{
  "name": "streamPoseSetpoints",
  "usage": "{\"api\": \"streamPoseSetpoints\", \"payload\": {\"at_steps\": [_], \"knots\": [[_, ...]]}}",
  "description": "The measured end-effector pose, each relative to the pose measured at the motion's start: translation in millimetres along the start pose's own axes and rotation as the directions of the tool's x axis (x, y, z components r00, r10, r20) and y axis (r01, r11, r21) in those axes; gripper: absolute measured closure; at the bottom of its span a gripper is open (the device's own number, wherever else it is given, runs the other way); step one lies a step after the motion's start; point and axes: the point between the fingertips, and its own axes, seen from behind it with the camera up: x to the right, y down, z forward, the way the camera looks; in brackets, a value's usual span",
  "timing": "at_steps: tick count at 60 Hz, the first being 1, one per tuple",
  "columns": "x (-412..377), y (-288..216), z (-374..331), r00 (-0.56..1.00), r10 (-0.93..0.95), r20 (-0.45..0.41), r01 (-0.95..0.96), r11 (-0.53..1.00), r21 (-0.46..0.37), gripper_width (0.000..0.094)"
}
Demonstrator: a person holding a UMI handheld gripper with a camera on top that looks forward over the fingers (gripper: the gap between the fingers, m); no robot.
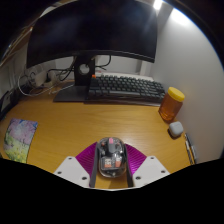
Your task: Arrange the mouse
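Gripper [111, 160] fingers clamp the mouse [110, 155] above the desk [70, 120]; orange container's [172, 103] contents unseen.

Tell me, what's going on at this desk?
A person is working a hand-held gripper over a wooden desk. A mouse sits between its two fingers. Beyond it lie a keyboard and a monitor, with an orange container off to one side.
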Motion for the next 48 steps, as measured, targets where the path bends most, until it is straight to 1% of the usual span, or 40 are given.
{"api": "streamPoseSetpoints", "payload": {"at_steps": [7, 16, 19, 24, 32, 36, 42, 48], "knots": [[1, 1, -1, 0.999, 0.028, -0.018, -0.028, 1.0, -0.003, 0.0593], [0, -2, -8, 0.999, 0.043, -0.031, -0.043, 0.999, -0.023, 0.0603], [0, -15, -19, 0.998, 0.04, -0.045, -0.041, 0.999, -0.009, 0.0603], [-17, -51, -47, 0.996, 0.08, -0.025, -0.08, 0.997, 0.013, 0.0604], [-91, -123, -94, 0.993, 0.089, 0.074, -0.095, 0.992, 0.082, 0.0604], [-140, -143, -111, 0.987, 0.086, 0.134, -0.099, 0.99, 0.099, 0.0606], [-217, -149, -118, 0.977, 0.061, 0.206, -0.082, 0.992, 0.097, 0.0606], [-284, -125, -111, 0.969, 0.05, 0.24, -0.066, 0.996, 0.059, 0.0607]]}}
